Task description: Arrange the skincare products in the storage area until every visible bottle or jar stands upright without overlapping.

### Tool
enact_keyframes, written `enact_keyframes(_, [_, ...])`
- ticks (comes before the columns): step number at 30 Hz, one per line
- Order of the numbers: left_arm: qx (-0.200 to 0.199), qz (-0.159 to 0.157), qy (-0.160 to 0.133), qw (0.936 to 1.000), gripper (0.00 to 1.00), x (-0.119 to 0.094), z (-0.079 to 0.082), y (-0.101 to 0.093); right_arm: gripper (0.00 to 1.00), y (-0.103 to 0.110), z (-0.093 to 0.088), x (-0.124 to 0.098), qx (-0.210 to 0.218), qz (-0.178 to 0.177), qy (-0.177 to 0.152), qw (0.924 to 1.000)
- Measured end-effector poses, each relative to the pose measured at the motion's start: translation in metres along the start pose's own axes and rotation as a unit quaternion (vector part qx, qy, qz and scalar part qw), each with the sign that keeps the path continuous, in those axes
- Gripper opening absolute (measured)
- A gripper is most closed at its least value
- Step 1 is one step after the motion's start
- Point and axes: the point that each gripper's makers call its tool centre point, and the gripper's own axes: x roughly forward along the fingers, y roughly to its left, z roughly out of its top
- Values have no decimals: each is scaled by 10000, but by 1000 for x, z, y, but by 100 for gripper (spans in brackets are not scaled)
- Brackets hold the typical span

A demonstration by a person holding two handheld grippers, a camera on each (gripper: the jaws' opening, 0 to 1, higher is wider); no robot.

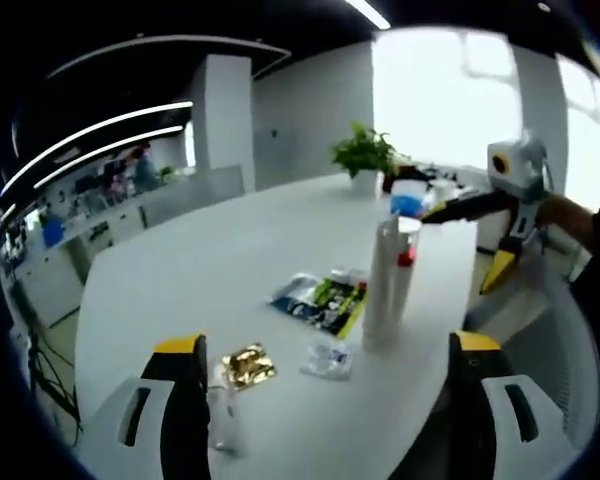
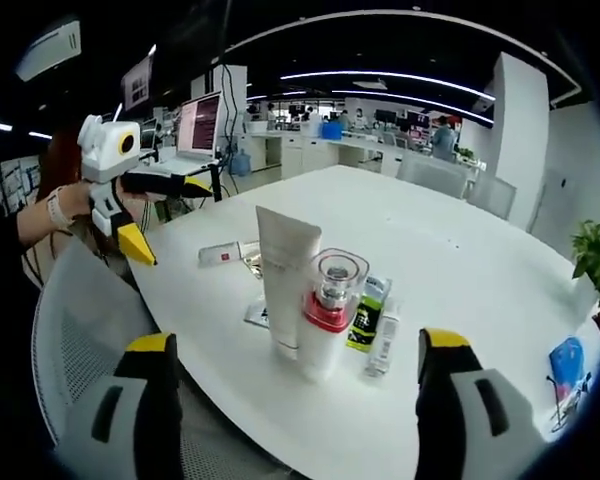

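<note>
— Fingers first. What are we finding?

— We are seeing the left gripper (image 1: pixel 325 400) with its fingers standing wide apart and holding nothing; the right gripper (image 2: pixel 295 400) is the same, spread and empty. Both are hanging back from the bench (image 1: pixel 230 260), off its near edge, which we are reading as a pause to size up the products before reaching in.

— And just beyond them?

— We are noting a tall white tube (image 2: pixel 285 275) standing upright on its cap, with a red-collared bottle (image 2: pixel 325 315) upright and touching or just beside it. They are sitting close together, so we cannot tell whether they are crowding each other.

— Anything lying flat?

— Yes. We are seeing a gold sachet (image 1: pixel 247 366) and a clear sachet (image 1: pixel 328 357) near the left fingers, a green-and-black packet (image 1: pixel 322 300) behind them, and a small clear tube (image 2: pixel 382 345) lying on its side beside the bottle. A white tube with a red mark (image 2: pixel 220 254) is lying farther back.

— Judgement?

— We are judging the task unfinished: the lying tubes are wanting uprighting.
</note>
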Motion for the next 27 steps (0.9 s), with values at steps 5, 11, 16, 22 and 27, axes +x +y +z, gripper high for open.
enact_keyframes(5, [-114, 100, 67, 9999, 97, -4, -10, 4, 100, -1, -1, 0, 100, -58, 3, 9999])
enact_keyframes(11, [-170, 203, 172, 9995, 97, -8, -20, 9, 100, -3, -3, 1, 117, -120, 79, 9998])
enact_keyframes(16, [-201, 425, 281, 9985, 97, -9, -26, 23, 100, -4, -5, 2, 105, -110, 127, 9998])
enact_keyframes(22, [-282, 598, 584, 9961, 97, -6, -38, 40, 100, -7, -7, 3, 94, -111, 202, 9997])
enact_keyframes(27, [-172, 736, 866, 9934, 92, -1, -53, 55, 100, -10, -9, 4, 89, -147, 252, 9995])
